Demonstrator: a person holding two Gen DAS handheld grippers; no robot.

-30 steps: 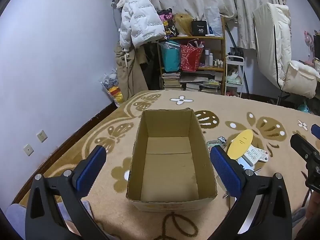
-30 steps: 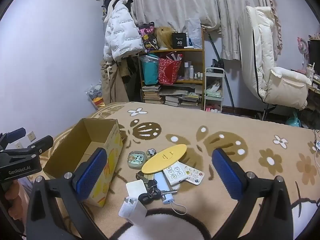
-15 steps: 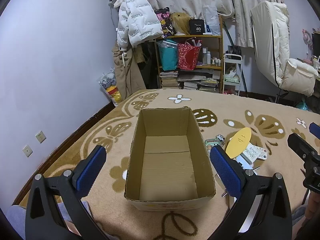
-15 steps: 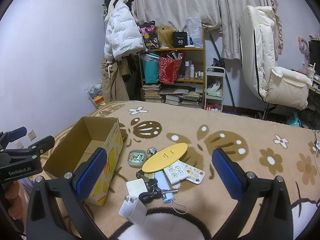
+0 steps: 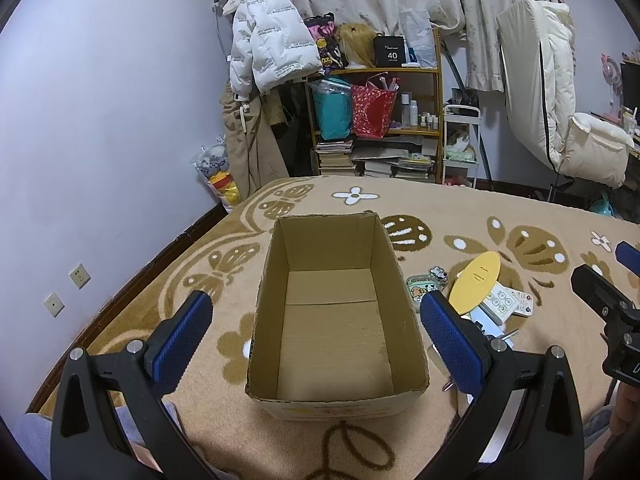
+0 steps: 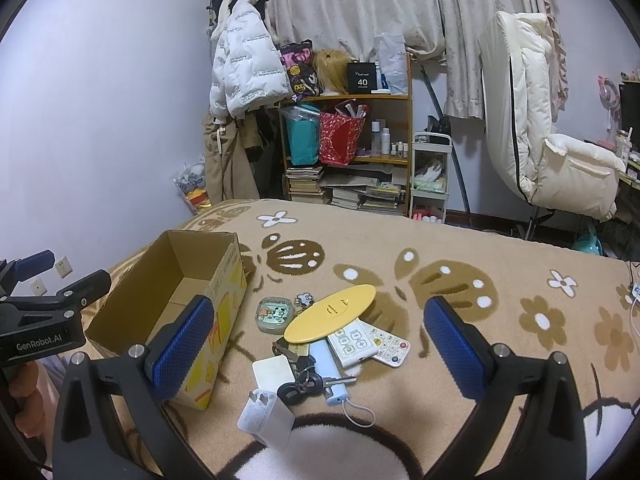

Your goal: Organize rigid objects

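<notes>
An empty cardboard box stands open on the patterned blanket. My left gripper hovers open above its near end. Right of the box lies a pile of small things: a yellow oval disc, two white remotes, a light blue power bank, black keys, a white charger plug, a white card and a cartoon case. My right gripper hangs open above this pile, holding nothing.
The brown flowered blanket stretches far to the right. A cluttered shelf, a hanging white jacket and a cream chair stand behind. A white cable lies at the right edge.
Both views have shifted slightly; the box sits a little lower and nearer in the left wrist view. Both grippers stay open and nothing on the blanket has moved.
</notes>
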